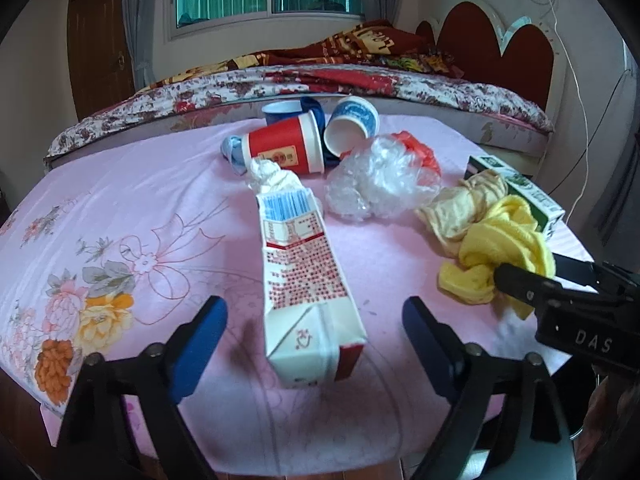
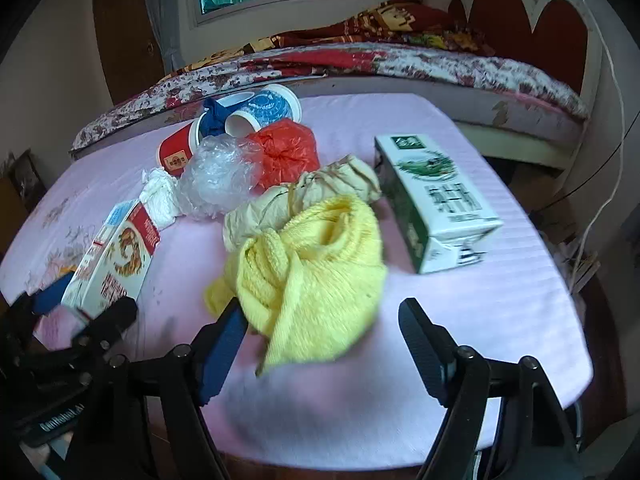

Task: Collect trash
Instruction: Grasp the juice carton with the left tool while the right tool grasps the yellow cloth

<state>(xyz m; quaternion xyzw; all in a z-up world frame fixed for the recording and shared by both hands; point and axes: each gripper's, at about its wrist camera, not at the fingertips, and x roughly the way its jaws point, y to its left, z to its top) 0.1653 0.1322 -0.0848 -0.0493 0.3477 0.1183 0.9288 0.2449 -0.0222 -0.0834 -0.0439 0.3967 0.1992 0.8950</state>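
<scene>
Left tool (image 1: 314,322) open, straddling red carton (image 1: 308,280); right tool (image 2: 320,320) open around yellow cloth (image 2: 316,276).

left tool (image 1: 316,324): black arms | blue pads | silver screws

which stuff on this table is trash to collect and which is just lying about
Trash: red-and-white carton, green carton, red cup, blue cups, clear plastic, red bag, white tissue.

Lying about, probably: yellow cloth, beige cloth, bed.
</scene>
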